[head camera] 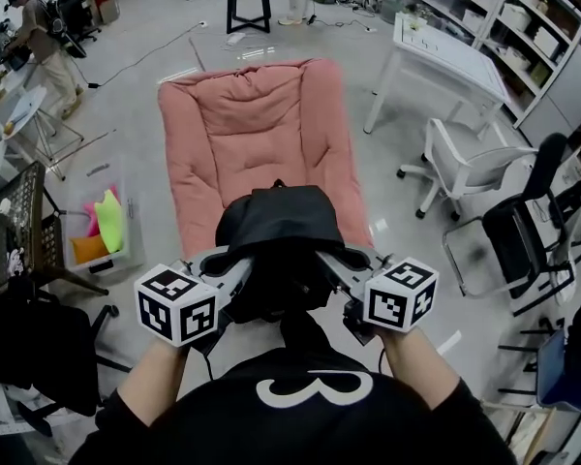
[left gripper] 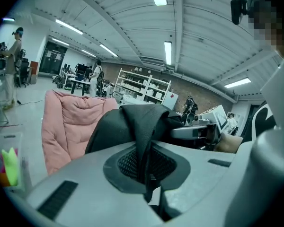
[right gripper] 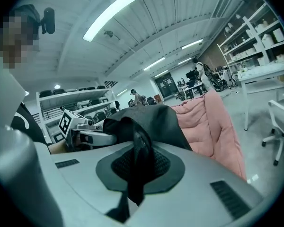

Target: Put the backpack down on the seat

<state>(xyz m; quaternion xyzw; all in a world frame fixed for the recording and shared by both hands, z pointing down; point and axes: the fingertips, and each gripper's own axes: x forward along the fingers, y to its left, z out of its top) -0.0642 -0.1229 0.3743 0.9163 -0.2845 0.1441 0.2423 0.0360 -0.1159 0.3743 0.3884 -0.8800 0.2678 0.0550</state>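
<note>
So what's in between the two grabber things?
The black backpack, in the head view; the left gripper and right gripper are both clamped on it.

Pink cushioned seat (head camera: 257, 143) open ahead, black backpack (head camera: 276, 231) covering its near end, floor (head camera: 145, 124) open either side, white table (head camera: 455, 61) and white office chair (head camera: 470, 163) right, plastic bin (head camera: 95, 265) left

Open lab or workshop, probably: white shelving (head camera: 537, 27), work tables (head camera: 445, 51), office chairs (head camera: 523, 231), ceiling strip lights (left gripper: 168, 53).
</note>
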